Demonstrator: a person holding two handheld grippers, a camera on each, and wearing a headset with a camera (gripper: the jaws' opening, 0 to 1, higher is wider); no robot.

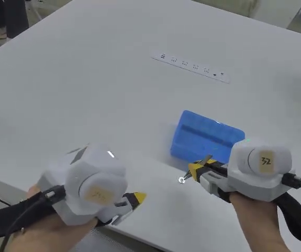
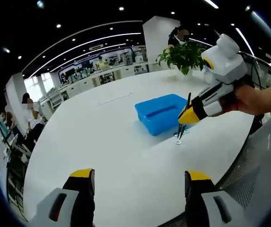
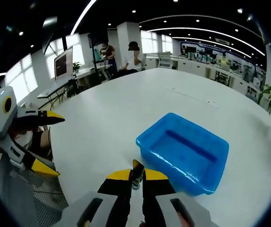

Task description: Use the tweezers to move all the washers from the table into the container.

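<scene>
A blue rectangular container (image 1: 205, 137) sits on the white table (image 1: 97, 89). My right gripper (image 1: 196, 170) is shut on black tweezers (image 1: 188, 175), whose tips point down at a small washer (image 1: 182, 180) just in front of the container. In the left gripper view the tweezers (image 2: 183, 118) hang from the right gripper (image 2: 190, 114) over two washers (image 2: 178, 141) beside the container (image 2: 161, 112). My left gripper (image 2: 139, 176) stands open and holds nothing, near the table's front edge (image 1: 129, 206). The right gripper view has its jaws (image 3: 136, 176) closed on the tweezers (image 3: 136, 166), with the container (image 3: 182, 151) just ahead.
A white power strip (image 1: 191, 66) lies further back on the table. The table's near edge runs just under both hands. A potted plant (image 2: 185, 56) stands at the table's far end. People sit at desks in the background.
</scene>
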